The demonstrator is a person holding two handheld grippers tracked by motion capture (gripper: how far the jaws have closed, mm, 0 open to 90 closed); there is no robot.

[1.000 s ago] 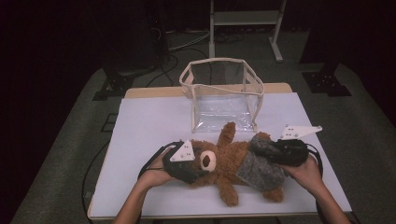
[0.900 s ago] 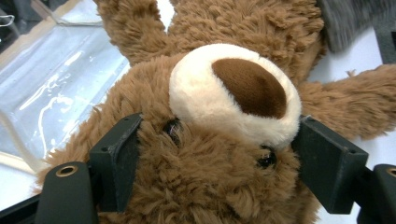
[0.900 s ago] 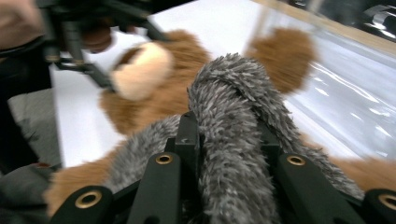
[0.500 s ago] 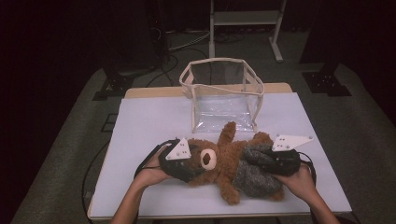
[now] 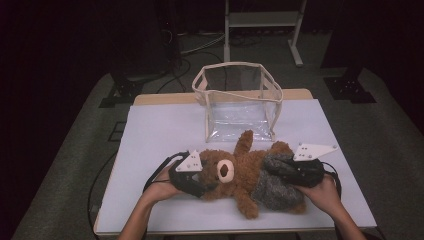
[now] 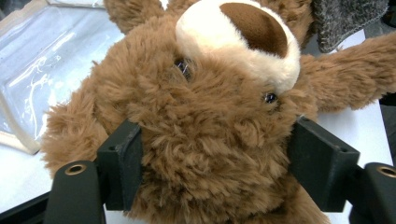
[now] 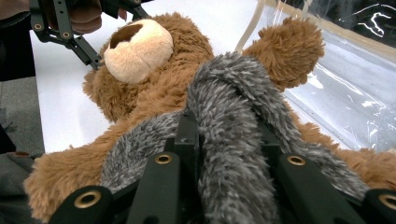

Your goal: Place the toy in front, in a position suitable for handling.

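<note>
A brown teddy bear (image 5: 235, 172) lies on its back across the white table (image 5: 160, 130), head to the left, wearing a grey fuzzy garment (image 5: 272, 192). My left gripper (image 5: 202, 182) has the bear's head (image 6: 201, 130) between its jaws. They have just been closing, and both pads press into the fur in the left gripper view (image 6: 222, 163). My right gripper (image 5: 277, 167) lies over the bear's body. In the right gripper view its jaws (image 7: 229, 140) are shut on a raised fold of the grey garment (image 7: 233, 93).
A clear plastic bag (image 5: 240, 100) with cream trim stands open-topped just behind the bear, near the table's far edge. It also lies close by in both gripper views (image 6: 42, 84) (image 7: 345, 93). Cables trail from both grippers. Dark floor and a stand's legs surround the table.
The right hand and its gripper have shifted slightly left and lower over the bear's body. The left hand and the bear have stayed in place.
</note>
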